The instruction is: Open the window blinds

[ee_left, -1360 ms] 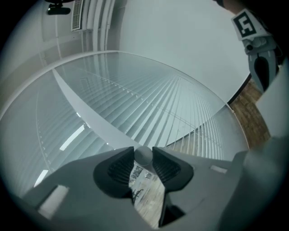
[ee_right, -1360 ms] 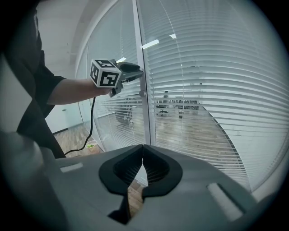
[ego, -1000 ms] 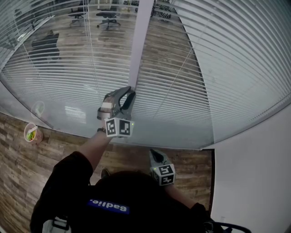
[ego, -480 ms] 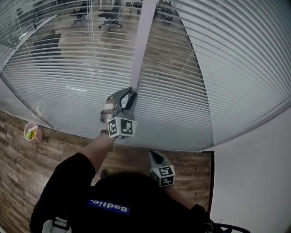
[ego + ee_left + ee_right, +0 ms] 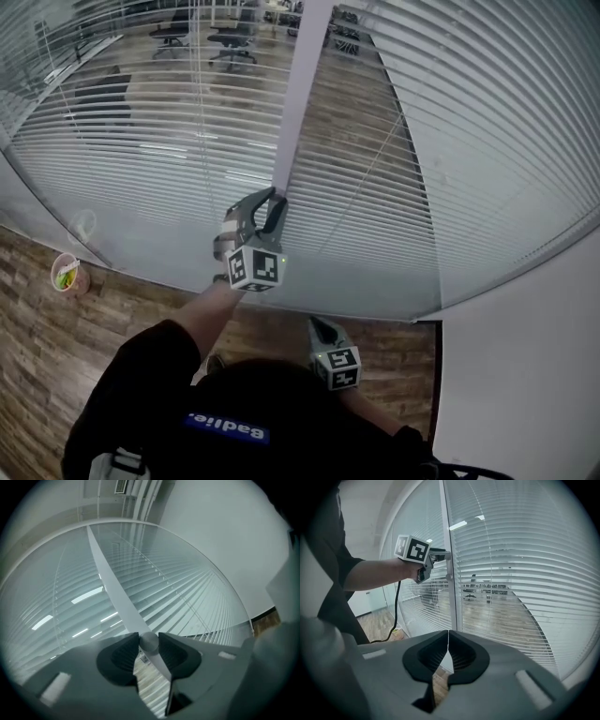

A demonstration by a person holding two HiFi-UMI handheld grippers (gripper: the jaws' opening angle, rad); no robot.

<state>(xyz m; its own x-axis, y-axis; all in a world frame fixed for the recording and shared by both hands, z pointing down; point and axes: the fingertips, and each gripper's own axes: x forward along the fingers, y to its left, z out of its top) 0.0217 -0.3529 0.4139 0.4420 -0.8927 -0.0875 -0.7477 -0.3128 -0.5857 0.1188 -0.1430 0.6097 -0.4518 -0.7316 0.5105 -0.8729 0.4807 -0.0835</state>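
Note:
White slatted blinds (image 5: 141,150) hang behind the glass on both sides of a pale upright frame post (image 5: 300,94). The slats are tilted enough to show an office beyond. A small round grey knob (image 5: 150,641) sits on that post. My left gripper (image 5: 271,202) is held out level and shut on it, with one dark pad on each side in the left gripper view (image 5: 150,640). The right gripper view shows the same grip from the side (image 5: 444,554). My right gripper (image 5: 319,326) hangs low near my body, shut and empty (image 5: 448,633).
A small bowl (image 5: 66,275) stands on the wooden floor at the left, by the foot of the glass. A white wall (image 5: 525,375) closes the right side. Office chairs (image 5: 230,37) show behind the blinds. A black cable (image 5: 397,606) hangs from my left arm.
My left gripper has rolled a little on the knob, and its marker cube has turned with it. The right gripper has kept still.

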